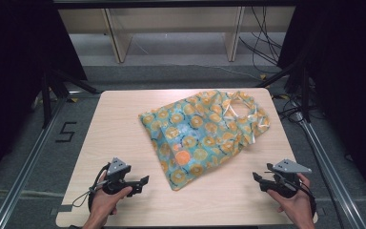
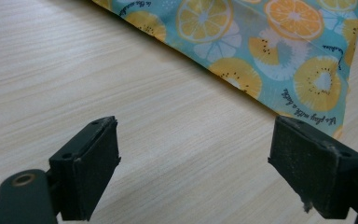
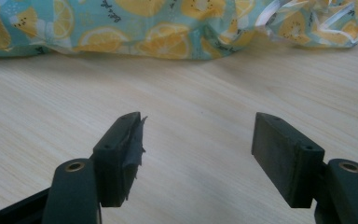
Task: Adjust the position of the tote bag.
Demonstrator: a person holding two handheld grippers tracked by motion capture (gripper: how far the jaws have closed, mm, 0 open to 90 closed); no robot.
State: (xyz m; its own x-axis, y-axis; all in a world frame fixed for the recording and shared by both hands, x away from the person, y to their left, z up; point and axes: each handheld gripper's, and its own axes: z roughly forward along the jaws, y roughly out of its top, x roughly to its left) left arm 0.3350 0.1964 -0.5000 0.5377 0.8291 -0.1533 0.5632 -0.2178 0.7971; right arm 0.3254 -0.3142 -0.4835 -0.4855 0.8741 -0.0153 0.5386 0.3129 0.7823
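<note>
A teal bag printed with orange and lemon slices [image 1: 200,133] lies crumpled across the middle of the light wooden table [image 1: 119,129], its white handles [image 1: 242,109] bunched at the far right end. My left gripper [image 1: 142,183] rests near the front left, open, with bare wood between its pads; the bag's near corner [image 2: 307,79] lies just beyond it. At the front right my right gripper [image 1: 259,179] is open too, pointing at the bag's long edge [image 3: 135,37], well short of it.
A person's hands hold both grippers at the table's front edge [image 1: 181,220]. Black frame legs [image 1: 47,95] stand at the left and right. Wooden shelving [image 1: 171,28] and cables [image 1: 262,43] sit on the floor behind.
</note>
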